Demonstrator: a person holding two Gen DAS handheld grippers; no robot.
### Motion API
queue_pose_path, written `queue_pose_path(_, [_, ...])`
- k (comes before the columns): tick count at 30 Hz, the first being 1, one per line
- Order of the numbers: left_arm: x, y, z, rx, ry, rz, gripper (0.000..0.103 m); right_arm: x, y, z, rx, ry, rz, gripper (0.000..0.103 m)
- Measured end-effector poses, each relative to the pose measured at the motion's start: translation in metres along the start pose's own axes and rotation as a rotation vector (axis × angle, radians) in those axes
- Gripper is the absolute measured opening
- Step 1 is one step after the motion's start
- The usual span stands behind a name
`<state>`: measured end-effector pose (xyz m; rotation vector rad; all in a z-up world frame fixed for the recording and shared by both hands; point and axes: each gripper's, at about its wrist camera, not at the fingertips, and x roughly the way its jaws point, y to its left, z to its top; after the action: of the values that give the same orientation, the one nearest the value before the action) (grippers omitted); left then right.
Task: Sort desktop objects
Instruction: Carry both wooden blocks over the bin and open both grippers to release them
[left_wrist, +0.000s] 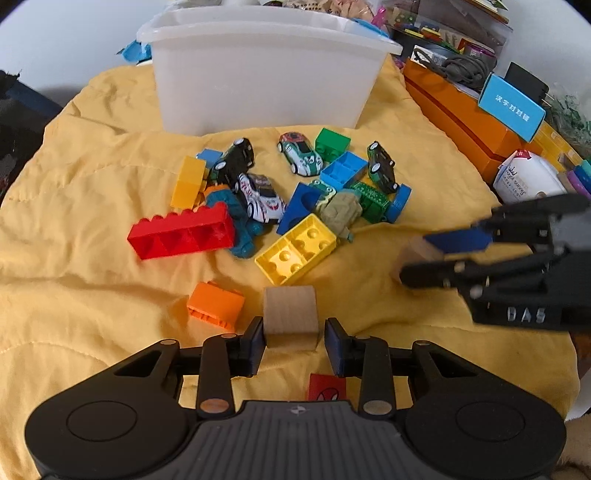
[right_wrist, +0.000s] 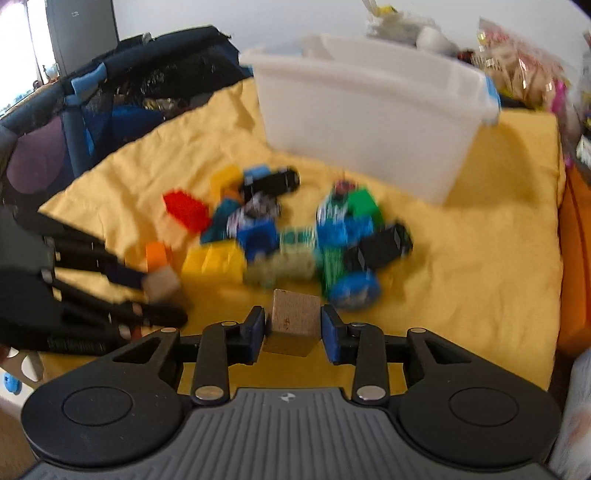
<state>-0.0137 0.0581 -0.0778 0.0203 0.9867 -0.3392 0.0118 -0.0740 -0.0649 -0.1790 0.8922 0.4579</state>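
each tongs brackets a wooden cube: left tongs (left_wrist: 294, 341) narrow around one (left_wrist: 291, 320), a gap showing at its right pad; right tongs (right_wrist: 293, 334) clamp another (right_wrist: 295, 319), likely bound for the white bin (left_wrist: 266, 74) behind the toy pile.

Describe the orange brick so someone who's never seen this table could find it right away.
Start at the white plastic bin at the back of the yellow cloth, then come forward past the toy pile. The orange brick lies alone, left of the wooden cube in the left gripper; it's the only orange piece.
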Motion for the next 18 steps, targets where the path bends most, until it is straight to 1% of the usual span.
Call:
queue_pose_path(2, [-0.002,0.003,-0.001,-0.033,0.000,-0.007,0.038,0.005,0.001,-0.009,0.015,0.011,0.000,0.037])
queue_pose_path(4, [-0.004,0.004,-0.003,-0.043,-0.003,0.001,0.038,0.003,0.003,-0.017,0.018,-0.002,-0.010,0.038])
queue_pose_path(7, [-0.005,0.004,-0.004,-0.031,-0.015,0.013,0.033,0.001,0.001,-0.022,0.033,-0.017,-0.019,0.043])
queue_pose_path(11, [-0.006,0.002,-0.001,-0.006,-0.024,0.030,0.032,0.004,-0.005,-0.026,0.069,-0.025,-0.003,0.044])
queue_pose_path(12, [-0.007,0.003,0.000,0.000,-0.028,0.030,0.032,0.006,-0.005,-0.026,0.063,-0.023,-0.001,0.042])
queue_pose_path(13, [-0.008,0.003,0.002,0.005,-0.028,0.027,0.032,0.008,-0.004,-0.027,0.053,-0.019,0.004,0.032])
queue_pose_path(14, [-0.011,0.003,0.004,0.006,-0.034,0.023,0.032,0.009,-0.002,-0.027,0.044,-0.012,0.010,0.032])
queue_pose_path(16, [-0.023,0.003,0.013,0.006,-0.074,0.019,0.032,0.007,0.000,-0.025,0.025,-0.004,0.005,0.032])
queue_pose_path(18, [-0.035,0.004,0.024,0.006,-0.118,0.020,0.032,0.000,0.000,-0.020,0.027,-0.020,0.020,0.032])
